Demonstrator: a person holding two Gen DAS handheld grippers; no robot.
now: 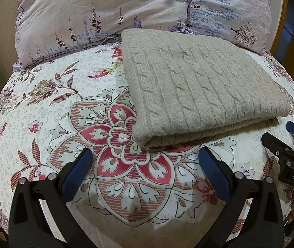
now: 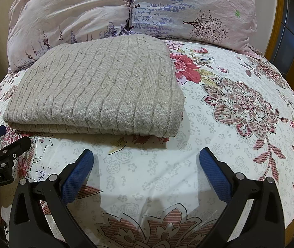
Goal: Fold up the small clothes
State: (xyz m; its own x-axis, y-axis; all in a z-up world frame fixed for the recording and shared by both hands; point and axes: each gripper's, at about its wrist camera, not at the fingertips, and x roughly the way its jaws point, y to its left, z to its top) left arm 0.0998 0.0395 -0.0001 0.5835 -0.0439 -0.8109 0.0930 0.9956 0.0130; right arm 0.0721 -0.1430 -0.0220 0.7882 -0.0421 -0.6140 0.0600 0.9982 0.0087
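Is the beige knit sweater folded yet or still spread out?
Folded. The beige knit sweater lies as a compact rectangle on the floral bedsheet, stacked layers showing along its near edge; neither tool touches it.

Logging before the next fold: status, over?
Left gripper and right gripper: jaws open, empty. Beige knit sweater folded flat on floral bedsheet, untouched. Pillows behind; nothing blocking.

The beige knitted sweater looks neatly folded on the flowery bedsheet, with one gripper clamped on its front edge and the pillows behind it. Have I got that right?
Not quite: no gripper is clamped on it. In the left wrist view the left gripper is open, short of the sweater; the right wrist view shows the right gripper open too. The rest holds: it lies folded on the bedsheet, pillows behind.
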